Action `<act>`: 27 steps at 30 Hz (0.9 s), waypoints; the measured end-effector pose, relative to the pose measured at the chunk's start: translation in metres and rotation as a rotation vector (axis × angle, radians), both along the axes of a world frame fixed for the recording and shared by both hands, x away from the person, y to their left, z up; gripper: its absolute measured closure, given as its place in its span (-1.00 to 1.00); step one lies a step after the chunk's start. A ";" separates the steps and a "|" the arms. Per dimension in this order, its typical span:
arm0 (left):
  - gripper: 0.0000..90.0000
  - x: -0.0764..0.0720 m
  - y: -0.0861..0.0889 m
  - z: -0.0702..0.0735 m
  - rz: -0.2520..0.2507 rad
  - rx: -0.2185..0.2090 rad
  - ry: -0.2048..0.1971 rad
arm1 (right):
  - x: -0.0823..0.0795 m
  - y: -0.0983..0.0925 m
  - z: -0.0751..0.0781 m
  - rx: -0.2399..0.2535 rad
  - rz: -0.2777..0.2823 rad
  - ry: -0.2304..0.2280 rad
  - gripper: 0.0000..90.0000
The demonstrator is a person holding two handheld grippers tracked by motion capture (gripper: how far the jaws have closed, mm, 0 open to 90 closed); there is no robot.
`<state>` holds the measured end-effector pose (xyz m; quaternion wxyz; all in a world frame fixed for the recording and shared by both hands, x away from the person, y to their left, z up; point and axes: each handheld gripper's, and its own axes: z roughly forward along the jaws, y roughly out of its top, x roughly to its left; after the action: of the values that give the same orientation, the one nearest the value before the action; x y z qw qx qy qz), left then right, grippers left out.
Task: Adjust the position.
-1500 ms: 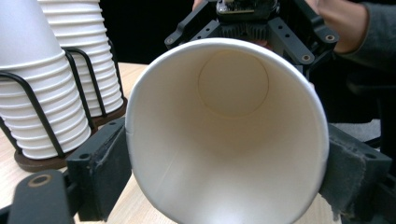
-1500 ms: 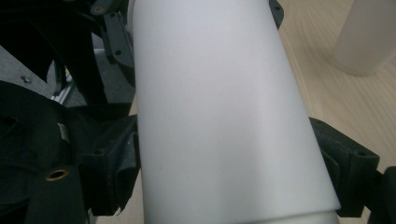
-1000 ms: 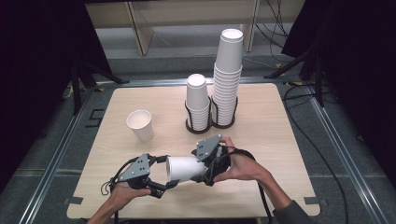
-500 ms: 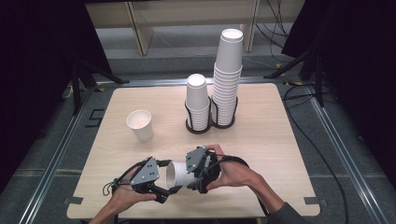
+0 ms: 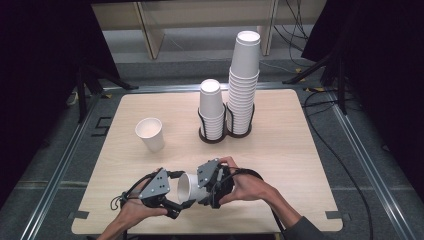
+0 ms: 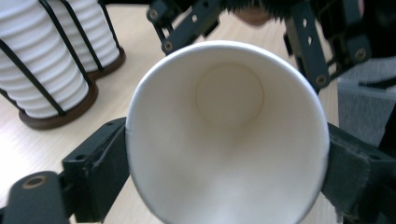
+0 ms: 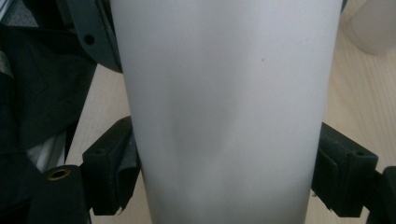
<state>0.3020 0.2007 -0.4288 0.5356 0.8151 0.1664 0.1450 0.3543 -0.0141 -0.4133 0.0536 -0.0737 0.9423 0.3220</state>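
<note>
Nearest us, above the front edge of the table (image 5: 300, 165), we see a white paper cup (image 5: 190, 187) held sideways between the two tools: the left gripper (image 5: 172, 202) has its jaws pressed against the rim, and the right gripper (image 5: 212, 192) clamps the cup's body. Farther back a lone cup (image 5: 150, 134) stands upright, well apart. Beyond it, two cup stacks (image 5: 227, 100) stand in a black wire holder (image 5: 225, 131).
</note>
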 end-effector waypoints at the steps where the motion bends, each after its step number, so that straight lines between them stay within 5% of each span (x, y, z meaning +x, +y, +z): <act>1: -0.79 0.002 0.003 -0.001 -0.001 -0.043 -0.003 | 0.001 -0.001 0.001 0.015 0.008 -0.010 -0.54; 6: -0.93 0.005 0.011 0.000 0.055 -0.159 -0.004 | 0.010 -0.012 0.005 0.154 -0.032 0.085 -0.53; 7: -0.94 0.006 0.012 -0.002 0.061 -0.213 0.002 | 0.012 -0.014 0.005 0.173 -0.036 0.094 -0.53; 10: -0.91 0.007 0.013 -0.005 0.095 -0.261 0.035 | 0.017 -0.022 0.008 0.257 -0.078 0.154 -0.53; 13: -0.85 0.009 0.012 -0.008 0.088 -0.336 0.036 | 0.021 -0.025 0.010 0.323 -0.081 0.166 -0.53; 27: -0.91 0.007 0.008 -0.005 0.116 -0.383 0.043 | 0.015 -0.010 0.004 0.381 -0.083 0.197 -0.54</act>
<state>0.3093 0.2084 -0.4341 0.6681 0.6901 0.2491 0.1239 0.3689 -0.0240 -0.4097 -0.0127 0.0084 0.8673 0.4975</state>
